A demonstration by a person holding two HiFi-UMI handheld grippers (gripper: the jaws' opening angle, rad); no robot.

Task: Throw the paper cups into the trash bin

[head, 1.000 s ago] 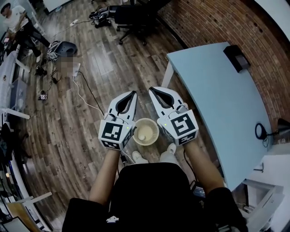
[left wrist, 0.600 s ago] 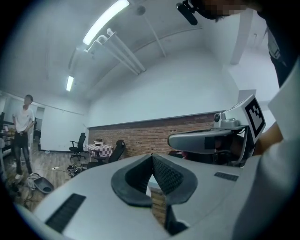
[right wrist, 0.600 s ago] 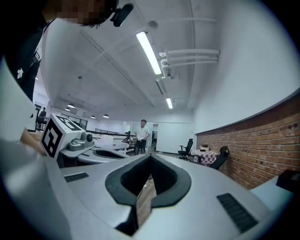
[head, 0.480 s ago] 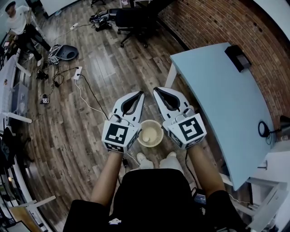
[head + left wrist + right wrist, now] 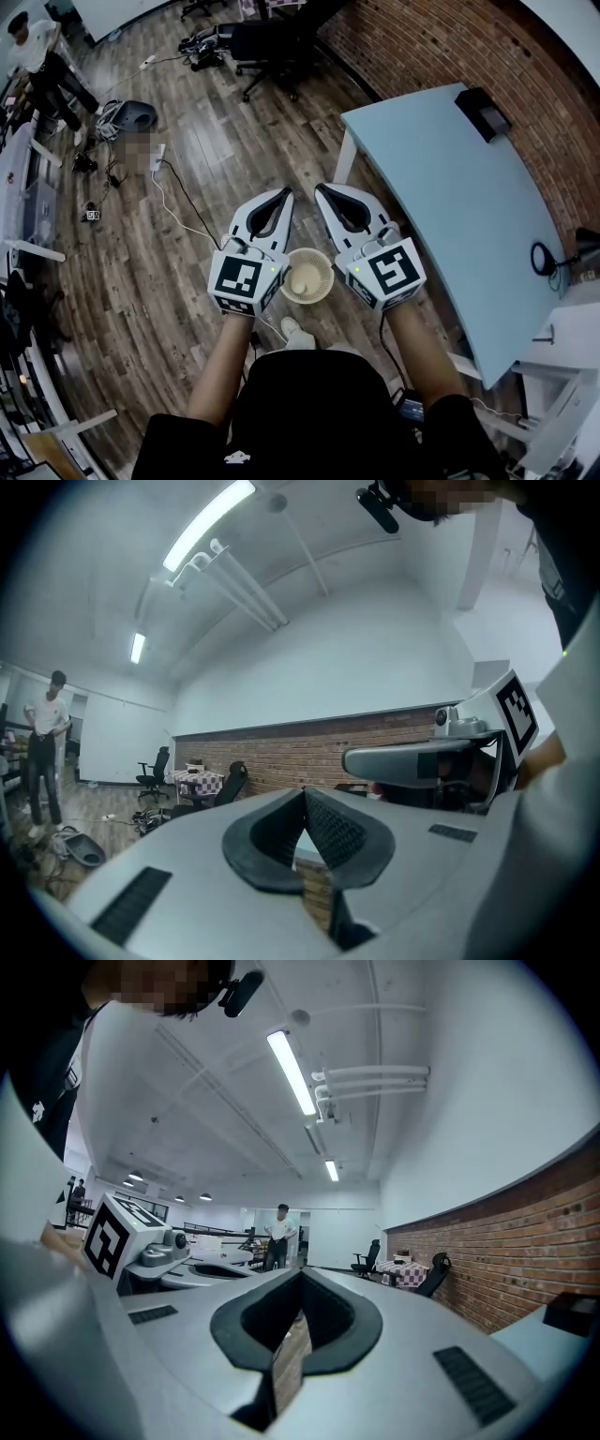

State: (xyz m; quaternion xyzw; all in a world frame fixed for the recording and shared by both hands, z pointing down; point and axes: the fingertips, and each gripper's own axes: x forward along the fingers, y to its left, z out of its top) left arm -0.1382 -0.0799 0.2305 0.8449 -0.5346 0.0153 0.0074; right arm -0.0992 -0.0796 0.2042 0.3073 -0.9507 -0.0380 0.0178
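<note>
Both grippers pointed level above the wooden floor [image 5: 159, 291]. The left gripper [image 5: 283, 195] had its jaws pressed together on nothing, and so did the right gripper [image 5: 322, 191]. Behind the jaw tips, lower down and between the two marker cubes [image 5: 242, 278], stood a round cream trash bin [image 5: 322, 262] with ribbed walls. A pale paper cup [image 5: 301, 280] lay inside it. The cubes bore black-and-white square patterns. A light-blue table [image 5: 441, 197] stood right of the right jaws.

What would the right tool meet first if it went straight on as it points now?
Nothing near: the right tool points into open room, beside the table. Far off, perhaps the standing person; depth unclear.
</note>
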